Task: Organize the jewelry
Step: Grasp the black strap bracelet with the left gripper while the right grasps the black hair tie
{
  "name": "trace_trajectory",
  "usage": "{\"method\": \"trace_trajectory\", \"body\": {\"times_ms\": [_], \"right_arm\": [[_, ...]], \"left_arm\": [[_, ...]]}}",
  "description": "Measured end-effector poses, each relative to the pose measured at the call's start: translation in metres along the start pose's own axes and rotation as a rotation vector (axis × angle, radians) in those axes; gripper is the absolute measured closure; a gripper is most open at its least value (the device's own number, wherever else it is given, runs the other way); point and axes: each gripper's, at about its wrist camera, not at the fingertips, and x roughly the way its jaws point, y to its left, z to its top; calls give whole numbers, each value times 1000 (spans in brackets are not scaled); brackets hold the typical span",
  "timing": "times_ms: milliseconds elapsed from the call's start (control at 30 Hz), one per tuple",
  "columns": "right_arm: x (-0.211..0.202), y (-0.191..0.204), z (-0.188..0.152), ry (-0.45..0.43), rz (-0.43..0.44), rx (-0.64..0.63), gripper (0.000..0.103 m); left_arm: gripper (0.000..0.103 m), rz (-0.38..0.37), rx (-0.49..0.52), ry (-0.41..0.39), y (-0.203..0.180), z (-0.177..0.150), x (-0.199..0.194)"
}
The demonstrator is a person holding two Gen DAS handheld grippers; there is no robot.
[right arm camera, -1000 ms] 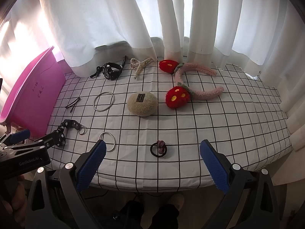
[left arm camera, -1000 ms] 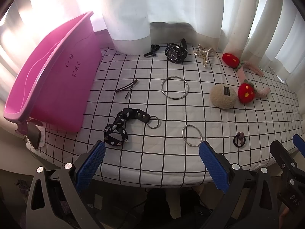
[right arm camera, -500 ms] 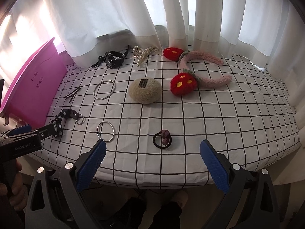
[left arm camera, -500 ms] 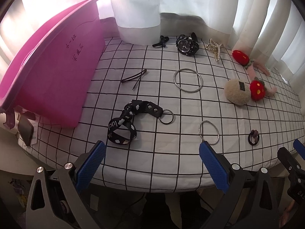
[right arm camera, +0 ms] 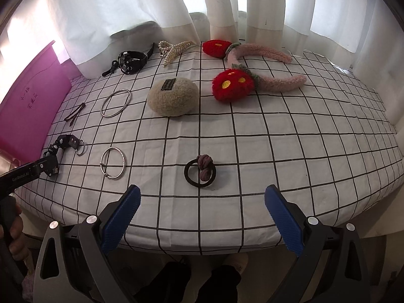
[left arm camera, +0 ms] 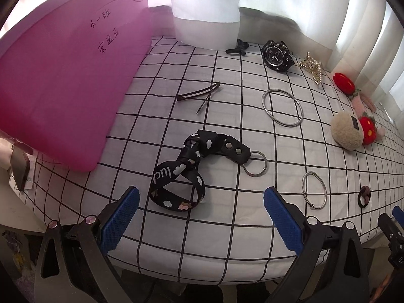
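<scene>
Jewelry lies spread on a white checked cloth [left arm camera: 227,229]. A black printed strap with a key ring [left arm camera: 181,174] lies just ahead of my left gripper [left arm camera: 200,214], which is open and empty. A black hair tie with a purple knot [right arm camera: 200,170] lies just ahead of my right gripper [right arm camera: 200,214], also open and empty. Two silver bangles [left arm camera: 282,111] [left arm camera: 314,190], a black watch [left arm camera: 276,55], a hairpin [left arm camera: 199,92], a pearl claw clip [right arm camera: 173,49] and a strawberry headband [right arm camera: 252,75] lie further back. A pink bin [left arm camera: 63,85] stands at the left.
A beige fluffy clip [right arm camera: 173,98] sits mid-table. White curtains [right arm camera: 126,12] hang along the far edge. The table's front edge is right under both grippers. The left gripper's body [right arm camera: 27,171] shows at the left of the right wrist view.
Both grippers have moved forward and lower toward the table; the left one has closed in on the black strap, the right one on the hair tie. Nothing on the table has moved.
</scene>
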Motion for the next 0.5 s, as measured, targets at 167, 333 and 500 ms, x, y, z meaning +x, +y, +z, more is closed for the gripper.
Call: {"method": "trace_trajectory", "body": {"times_ms": [167,333,500], "right_arm": [[10,2,-2,-6,-18,-13,9],[23,4,-3,10,-42,-13,9],[33,4,-2,1,-104,-32,9]], "left_arm": [[6,16,-3,-11,6,10,15],[6,25,10,-8,7,12,29],[6,23,13,3,8,13,41]]}}
